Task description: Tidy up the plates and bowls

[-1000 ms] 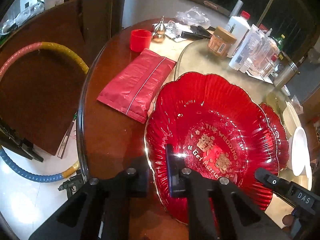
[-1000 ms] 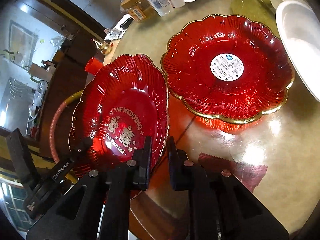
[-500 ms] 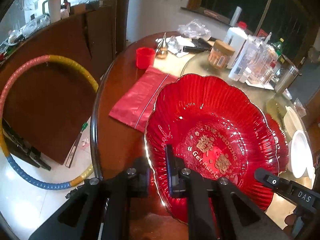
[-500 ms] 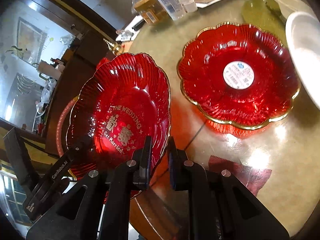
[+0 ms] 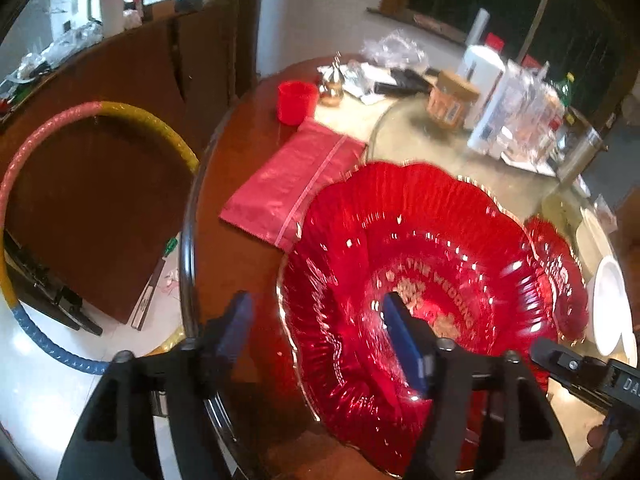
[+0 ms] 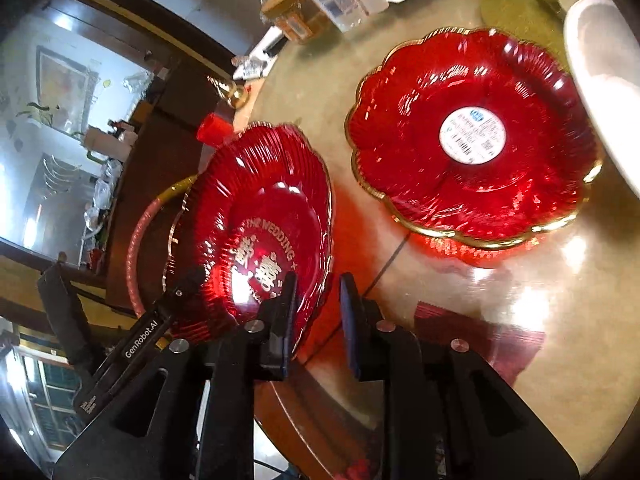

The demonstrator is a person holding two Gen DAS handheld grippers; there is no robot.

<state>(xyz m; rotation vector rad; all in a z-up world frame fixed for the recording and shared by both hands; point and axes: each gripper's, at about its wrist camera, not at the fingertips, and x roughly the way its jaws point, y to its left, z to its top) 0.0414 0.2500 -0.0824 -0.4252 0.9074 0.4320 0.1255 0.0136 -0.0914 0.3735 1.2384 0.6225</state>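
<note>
Daylight floods in from the windows at ten o'clock in both views, blowing the panes and the floor below them to white. The rest of the room is dim and warm-toned. Glare speckles the ribbed red plate, which is smeared by motion blur in the left wrist view, its gold lettering barely legible. In the right wrist view, bright hotspots sit on the glossy table at four o'clock. Fisheye bending curves all edges, and the corners fall to black.
</note>
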